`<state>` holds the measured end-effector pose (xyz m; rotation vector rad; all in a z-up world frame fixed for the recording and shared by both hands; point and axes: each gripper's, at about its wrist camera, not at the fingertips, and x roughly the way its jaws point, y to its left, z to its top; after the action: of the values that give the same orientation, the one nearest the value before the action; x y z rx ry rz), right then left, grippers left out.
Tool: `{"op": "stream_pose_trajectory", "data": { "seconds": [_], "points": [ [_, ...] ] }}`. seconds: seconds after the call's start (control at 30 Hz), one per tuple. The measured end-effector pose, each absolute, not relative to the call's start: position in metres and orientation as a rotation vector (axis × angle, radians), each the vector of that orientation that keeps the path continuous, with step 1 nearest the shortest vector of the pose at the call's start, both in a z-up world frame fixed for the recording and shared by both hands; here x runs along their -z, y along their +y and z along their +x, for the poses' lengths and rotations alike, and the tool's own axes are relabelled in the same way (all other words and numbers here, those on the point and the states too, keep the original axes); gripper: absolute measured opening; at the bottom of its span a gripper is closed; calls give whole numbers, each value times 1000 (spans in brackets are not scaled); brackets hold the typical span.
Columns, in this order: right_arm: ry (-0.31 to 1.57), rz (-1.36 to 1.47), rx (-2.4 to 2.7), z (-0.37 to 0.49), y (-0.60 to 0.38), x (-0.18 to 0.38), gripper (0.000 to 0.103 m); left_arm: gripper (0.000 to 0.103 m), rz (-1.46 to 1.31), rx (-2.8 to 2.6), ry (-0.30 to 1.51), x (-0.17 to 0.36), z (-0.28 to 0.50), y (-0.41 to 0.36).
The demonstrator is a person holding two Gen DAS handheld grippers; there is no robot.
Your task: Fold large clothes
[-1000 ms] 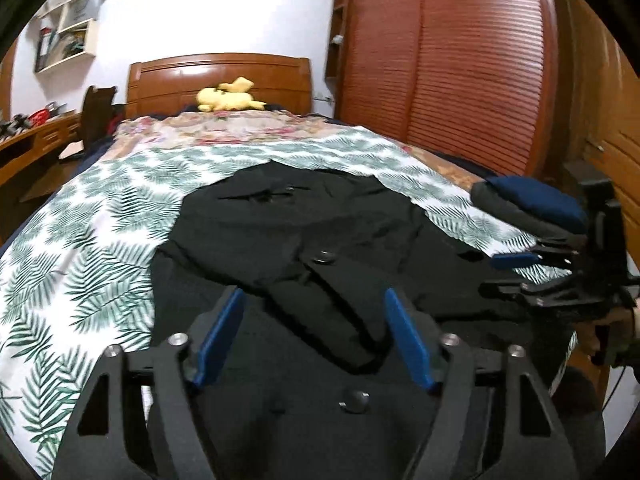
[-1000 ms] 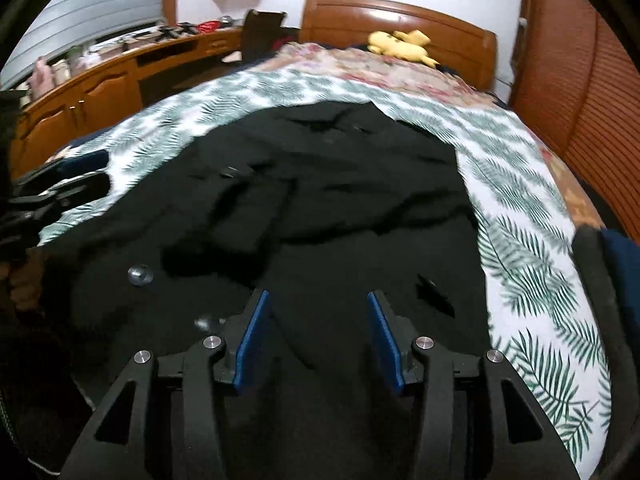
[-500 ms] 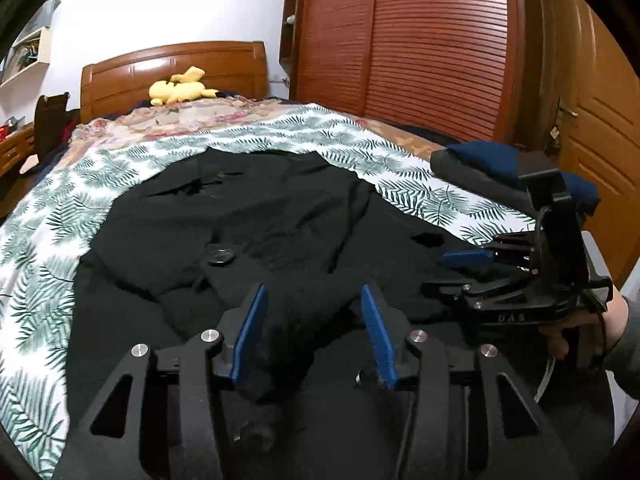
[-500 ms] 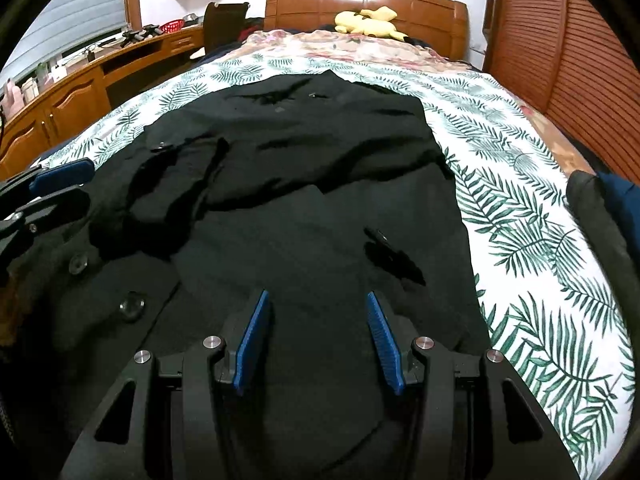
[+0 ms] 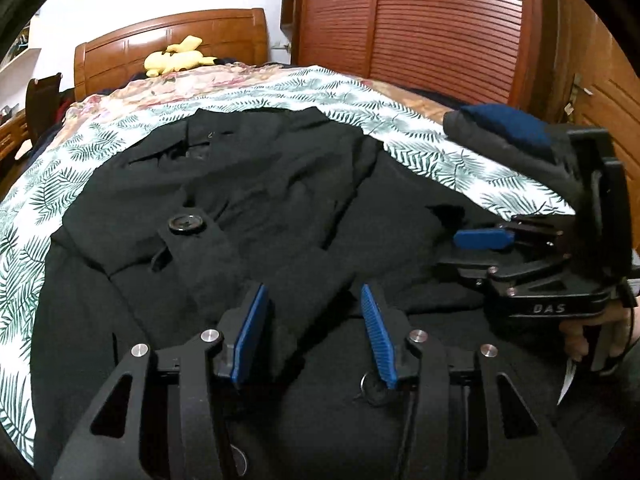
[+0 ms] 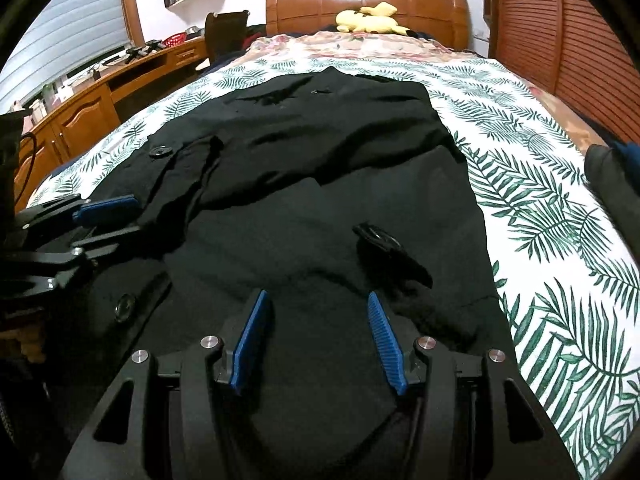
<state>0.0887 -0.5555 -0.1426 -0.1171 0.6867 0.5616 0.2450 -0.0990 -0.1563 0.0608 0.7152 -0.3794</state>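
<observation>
Black coat (image 6: 320, 184): spread on the leaf-print bedspread (image 6: 560, 208), collar toward the headboard (image 6: 360, 4), one sleeve folded across its chest, hem nearest the cameras. Left gripper (image 5: 312, 332): over the hem, jaws half apart after closing in, a raised fold between them but not visibly pinched. Right gripper (image 6: 316, 340): beside it over the hem, jaws half apart, nothing held. Risk, as judged: thick cloth may slip, or only the top layer lift, skewing the fold. Hem edge hidden beneath both grippers; black-on-black layering hard to read. Folded pile (image 5: 504, 136) at the coat's right.
</observation>
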Motion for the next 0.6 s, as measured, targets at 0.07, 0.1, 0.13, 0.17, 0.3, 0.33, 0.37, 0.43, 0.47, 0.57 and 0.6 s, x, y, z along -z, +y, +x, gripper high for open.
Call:
{"op": "stream_pose_trajectory", "data": {
  "seconds": [0.07, 0.1, 0.13, 0.17, 0.3, 0.33, 0.37, 0.43, 0.47, 0.57, 0.6],
  "points": [
    [690, -113, -563, 89, -556, 142, 54, 50, 69, 373, 719, 158, 247, -101],
    [692, -113, -561, 89, -556, 141, 54, 50, 75, 367, 723, 159, 246, -102],
    [693, -115, -558, 90, -556, 141, 54, 50, 81, 361, 726, 160, 247, -103],
    [691, -119, -554, 89, -555, 141, 54, 50, 86, 357, 728, 161, 247, -104],
    [687, -135, -538, 87, -552, 139, 55, 26, 89, 363, 721, 160, 246, -104],
    [686, -135, -536, 87, -552, 139, 55, 23, 77, 367, 711, 158, 245, -101],
    [686, -136, -533, 86, -552, 139, 55, 17, 66, 366, 702, 156, 244, -99],
    [685, -140, -526, 85, -551, 138, 55, 10, 52, 359, 668, 149, 240, -95],
    [684, -145, -522, 85, -551, 138, 55, 9, 55, 346, 645, 144, 236, -94],
    [678, -162, -517, 84, -550, 137, 55, 7, 82, 298, 582, 128, 222, -89],
    [677, -166, -515, 84, -550, 137, 55, 7, 85, 289, 567, 123, 218, -86]
  ]
}}
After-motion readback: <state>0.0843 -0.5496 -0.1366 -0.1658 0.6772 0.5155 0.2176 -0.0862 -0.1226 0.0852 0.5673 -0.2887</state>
